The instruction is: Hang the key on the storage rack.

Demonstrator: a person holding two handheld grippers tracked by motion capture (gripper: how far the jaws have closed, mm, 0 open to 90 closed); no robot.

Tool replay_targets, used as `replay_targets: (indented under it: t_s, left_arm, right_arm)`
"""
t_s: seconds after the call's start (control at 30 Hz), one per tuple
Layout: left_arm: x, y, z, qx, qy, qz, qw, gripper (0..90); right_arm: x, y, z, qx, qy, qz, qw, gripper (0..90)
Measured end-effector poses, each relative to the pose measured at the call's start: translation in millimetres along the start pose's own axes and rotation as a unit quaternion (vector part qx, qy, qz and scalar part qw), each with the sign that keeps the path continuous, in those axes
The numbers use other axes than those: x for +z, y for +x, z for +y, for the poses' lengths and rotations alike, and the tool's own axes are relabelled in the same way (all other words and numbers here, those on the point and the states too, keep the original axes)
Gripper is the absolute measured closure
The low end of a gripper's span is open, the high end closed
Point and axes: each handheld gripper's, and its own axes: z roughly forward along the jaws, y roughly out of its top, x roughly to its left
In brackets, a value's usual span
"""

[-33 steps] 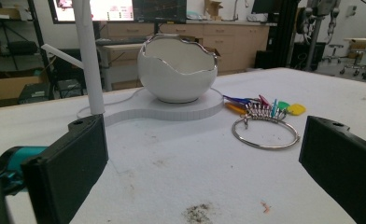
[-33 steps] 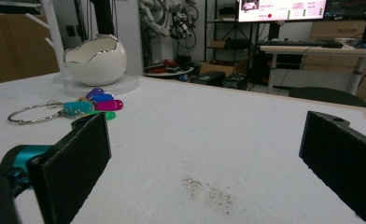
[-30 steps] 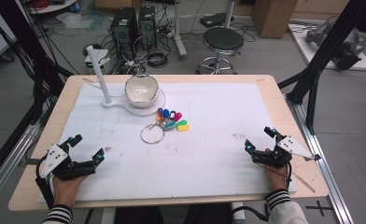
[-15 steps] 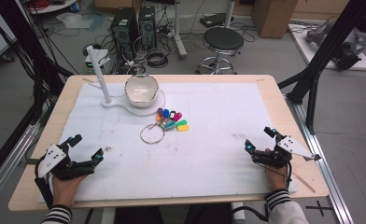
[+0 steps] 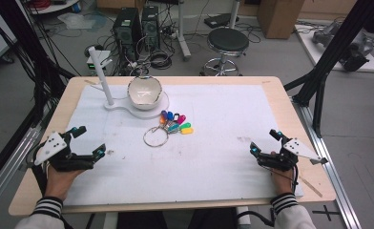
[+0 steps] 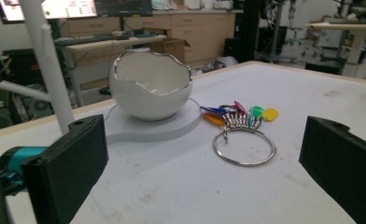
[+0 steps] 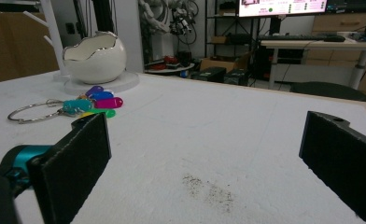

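The bowl (image 5: 145, 91) served as the marker here, sitting on its white base (image 5: 157, 109) near the far left of the table (image 5: 290, 114). Its inside was hard to read: the jagged, eggshell-like rim hid the bottom in both gripper views, and from above only a shadowed hollow showed. The white stand (image 5: 101, 76) just left of the bowl was cut off at the top in the left gripper view, with one peg poking out. In front of the bowl and a little to its right lay the key ring (image 5: 156, 136), one metal loop flat on the white mat (image 5: 223, 157), with the coloured tags (image 5: 174, 122) fanned between loop and bowl. The tags overlapped, so an exact count wouldn't come; at least six colours could be picked out, blue, purple, pink, teal, green, yellow, with a hint of orange. One bowl, one stand, one ring, two grippers. The left gripper (image 5: 86, 141) rested well short of the bowl, toward the near left edge, jaws spread wide, nothing between them; the ring lay ahead of it, untouched. The right gripper (image 5: 265, 142) sat far to the bowl's right near the front edge, jaws likewise wide apart and empty. A faint dark smudge (image 7: 209, 191) marked the mat just ahead of it. Both forearms were cropped at the bottom of the high view.
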Motion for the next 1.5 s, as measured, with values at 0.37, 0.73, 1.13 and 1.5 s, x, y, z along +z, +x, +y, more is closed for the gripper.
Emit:
replay_targets:
  t_s: [0.37,0.73,1.13,1.5]
  left_arm:
    - [37.4,9.8,65.9,0.05,0.066,-0.075,0.9937,1.7]
    - [88.0,4.4,90.7,0.101,0.173,-0.136,0.9702,1.7]
    - [134.7,-15.7,90.4,0.155,0.277,-0.184,0.9304,1.7]
    - [169.6,-44.5,92.9,0.218,0.335,-0.22,0.89,1.7]
  right_arm:
    - [0.1,0.2,0.0,-0.001,0.001,0.002,1.0,1.6]
    - [0.1,0.3,0.0,0.002,0.002,0.001,1.0,1.6]
    - [0.0,0.4,0.0,0.002,0.002,0.0,1.0,1.6]
    - [0.1,0.4,-0.1,-0.002,0.002,0.001,1.0,1.6]
